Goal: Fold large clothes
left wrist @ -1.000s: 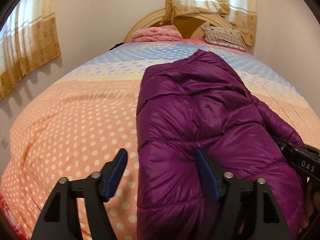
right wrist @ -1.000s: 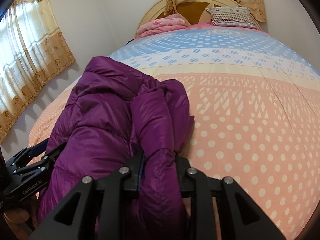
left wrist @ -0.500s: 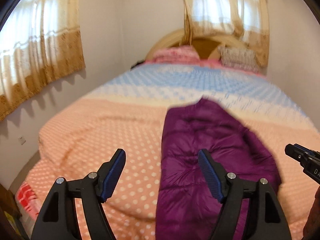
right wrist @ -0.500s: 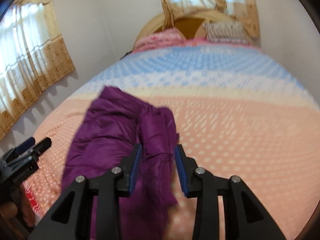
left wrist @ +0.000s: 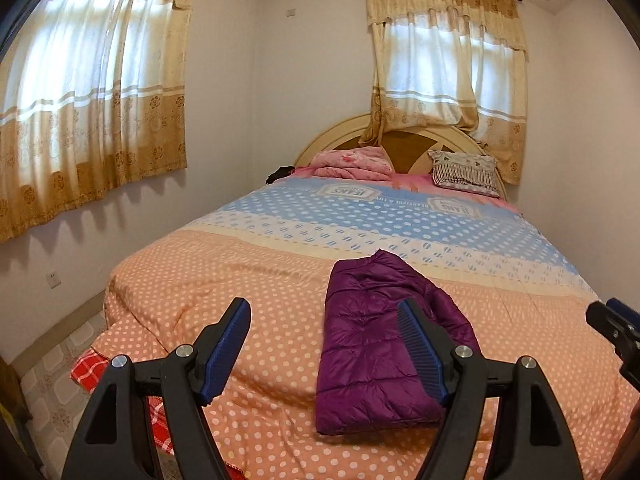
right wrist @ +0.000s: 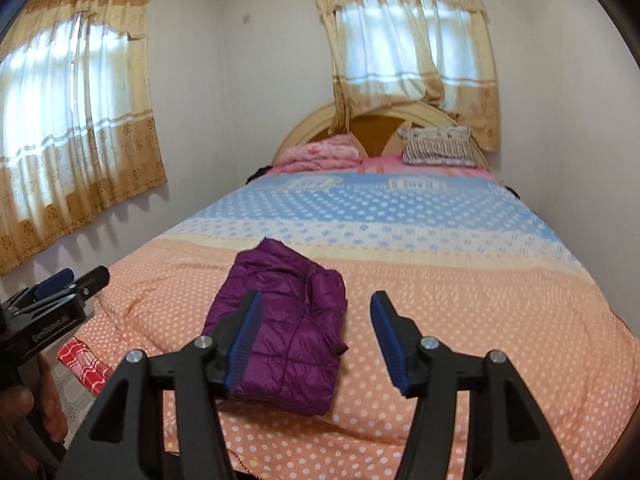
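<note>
While both tools are held above the near end of the bed (left wrist: 248, 276), the purple puffer jacket (left wrist: 376, 344) lies folded into a compact, roughly rectangular bundle on the orange polka-dot part of the bedspread, near the foot edge. Seen from the left wrist, the bundle sits right of centre, its quilted panels facing up and one rounded corner pointing toward the far blue band of the cover. Left gripper (left wrist: 326, 346): jaws spread wide, blue pads apart, nothing between them; the jacket is seen beyond and partly behind the right-hand finger. Right gripper (right wrist: 316, 340): jaws likewise spread wide and holding nothing; the jacket (right wrist: 284, 328) appears past its left-hand finger, left of centre. Each tool is also visible at the edge of the other's view, the left gripper (right wrist: 56, 292) at the far left of the right wrist view. At the far end, a pink folded blanket (left wrist: 352, 162) and a striped pillow (left wrist: 464, 172) rest against the curved headboard (left wrist: 332, 134). Gold-bordered curtains (left wrist: 92, 100) cover windows on the left wall and behind the headboard. A red checked cloth (left wrist: 90, 368) shows at the bed's near left corner.
</note>
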{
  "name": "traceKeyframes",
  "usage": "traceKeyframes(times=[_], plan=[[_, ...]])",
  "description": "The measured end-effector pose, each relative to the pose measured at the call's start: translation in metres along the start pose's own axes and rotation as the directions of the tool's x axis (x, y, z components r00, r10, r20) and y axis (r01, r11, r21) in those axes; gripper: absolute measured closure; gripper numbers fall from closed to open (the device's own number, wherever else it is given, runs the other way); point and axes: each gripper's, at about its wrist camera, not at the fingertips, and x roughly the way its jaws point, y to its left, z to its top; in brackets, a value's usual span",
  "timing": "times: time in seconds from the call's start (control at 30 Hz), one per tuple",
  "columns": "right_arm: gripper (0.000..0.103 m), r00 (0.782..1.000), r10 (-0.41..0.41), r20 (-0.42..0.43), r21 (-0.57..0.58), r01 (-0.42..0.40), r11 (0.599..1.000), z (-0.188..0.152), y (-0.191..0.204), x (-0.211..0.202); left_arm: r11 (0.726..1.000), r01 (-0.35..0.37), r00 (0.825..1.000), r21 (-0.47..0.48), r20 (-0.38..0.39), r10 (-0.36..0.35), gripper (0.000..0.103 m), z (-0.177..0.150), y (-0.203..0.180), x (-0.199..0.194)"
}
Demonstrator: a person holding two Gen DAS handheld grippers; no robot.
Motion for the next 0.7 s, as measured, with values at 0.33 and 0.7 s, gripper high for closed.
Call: traceKeyframes(times=[0.33, 0.7], plan=[[0.043, 1.000, 0.011, -0.008, 0.012, -0.011, 1.000, -0.0044, -0.0047, -0.0035, 1.000, 0.015, 1.000, -0.007, 0.002, -0.015, 0.027, -0.0097, 0.0085, -0.0040], [0.043, 1.000, 0.019, -0.016, 0.017, -0.019, 1.000, -0.0048, -0.0078, -0.0022, 1.000, 0.025, 1.000, -0.005, -0.008, -0.025, 0.027, -0.0106, 0.0116, -0.0019]])
